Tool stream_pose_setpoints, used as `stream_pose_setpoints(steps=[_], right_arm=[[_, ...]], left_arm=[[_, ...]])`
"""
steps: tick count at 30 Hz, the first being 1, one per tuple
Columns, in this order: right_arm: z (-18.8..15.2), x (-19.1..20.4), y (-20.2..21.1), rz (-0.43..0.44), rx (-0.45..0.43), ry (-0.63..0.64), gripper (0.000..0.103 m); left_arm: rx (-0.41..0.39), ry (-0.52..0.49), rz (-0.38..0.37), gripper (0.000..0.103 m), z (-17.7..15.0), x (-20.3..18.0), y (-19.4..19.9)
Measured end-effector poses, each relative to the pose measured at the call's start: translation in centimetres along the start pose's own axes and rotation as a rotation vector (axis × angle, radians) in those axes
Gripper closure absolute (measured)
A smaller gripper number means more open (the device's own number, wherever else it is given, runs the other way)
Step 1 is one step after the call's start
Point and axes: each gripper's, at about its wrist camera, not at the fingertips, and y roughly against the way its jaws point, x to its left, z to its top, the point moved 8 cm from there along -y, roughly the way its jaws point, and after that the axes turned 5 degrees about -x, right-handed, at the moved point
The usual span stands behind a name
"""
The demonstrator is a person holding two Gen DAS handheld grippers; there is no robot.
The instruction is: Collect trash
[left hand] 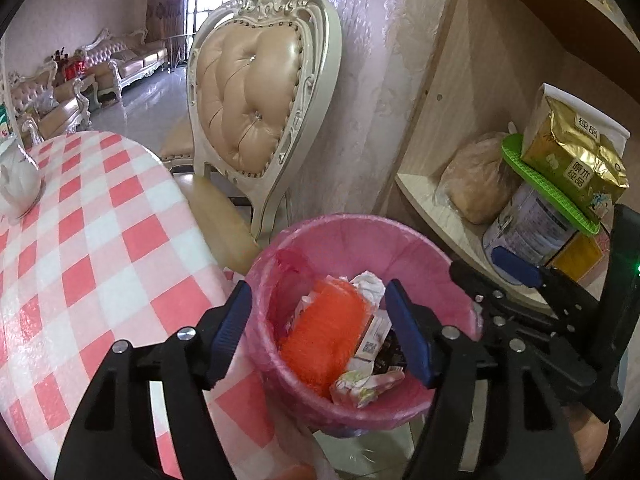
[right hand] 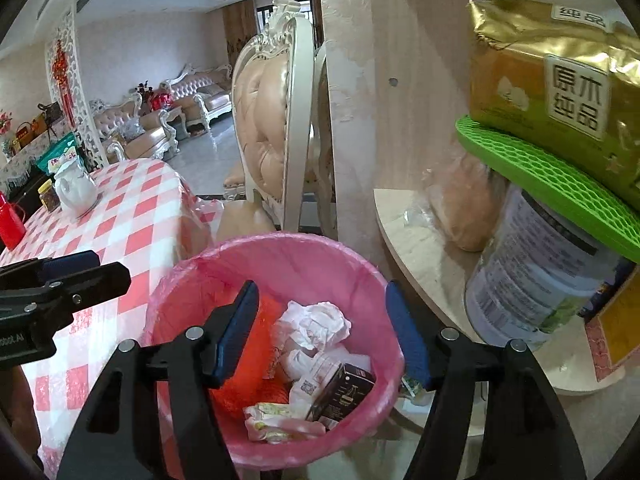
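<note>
Item 1 — trash bin [left hand: 404, 240], lined with a pink plastic bag, standing between the table [left hand: 100, 240] and the wooden shelf unit [left hand: 432, 216]. Its rim sits just beside the table edge. Contents as visible from above: an orange mesh bundle [left hand: 324, 332] against the table-side wall; crumpled white paper [right hand: 316, 322] toward the far side; a small white carton with a QR code [left hand: 370, 344]; a dark box [right hand: 346, 390] tilted on its edge; a crumpled printed wrapper [right hand: 280, 420] nearest the cameras.

Item 2 — left gripper [left hand: 320, 336], poised above the bin mouth, jaws spread wide with nothing between the blue pads [left hand: 232, 328]. One finger hangs over the table-side rim, the other over the bin interior.

Item 3 — right gripper [right hand: 324, 332], likewise above the bin, jaws spread and empty; it also shows at the right of the left wrist view, beside the shelf.

Item 4 — table, covered in a red-and-white check cloth, carrying a white teapot [right hand: 74, 190], a small jar [right hand: 49, 196] and a red container [right hand: 10, 224].

Item 5 — ornate cream chair [left hand: 260, 96] with padded back, pushed to the table's far side.

Item 6 — shelf unit, lower shelf: a bagged brown lump [left hand: 476, 176], a large tin [left hand: 528, 228], a green mat [left hand: 548, 188] on the tin, and a gold packet [left hand: 576, 152] on the mat.
</note>
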Motion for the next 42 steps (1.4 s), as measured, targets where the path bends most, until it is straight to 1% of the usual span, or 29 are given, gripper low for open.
stream_pose_setpoints(steps=[3, 5, 7, 14, 18, 25, 42], right_arm=[[-0.2, 0.0, 0.6, -0.001, -0.005, 0.002, 0.033], [-0.3, 0.0, 1.2, -0.001, -0.008, 0.006, 0.032], [-0.4, 0.0, 1.6, 0.0, -0.009, 0.011, 0.03], [-1.7, 0.3, 3.5, 0.001, -0.001, 0.037, 0.022], [-2.1, 0.6, 4.5, 0.008, -0.002, 0.049, 0.022], [-3.0, 0.6, 5.2, 0.014, 0.013, 0.055, 0.021], [-3.3, 0.5, 5.1, 0.016, 0.017, 0.055, 0.021]], left_arm=[[0.008, 0.004, -0.001, 0.032, -0.6, 0.3, 0.5], [0.01, 0.001, -0.001, 0.031, -1.0, 0.4, 0.9], [0.011, 0.001, -0.005, 0.027, -1.4, 0.3, 1.3], [0.034, -0.005, -0.033, 0.023, -3.5, -0.3, 2.7], [0.042, -0.006, -0.035, 0.023, -4.5, -0.5, 3.2], [0.045, -0.01, -0.03, 0.023, -5.2, -0.5, 3.7], [0.042, -0.006, -0.029, 0.023, -5.2, -0.4, 3.9]])
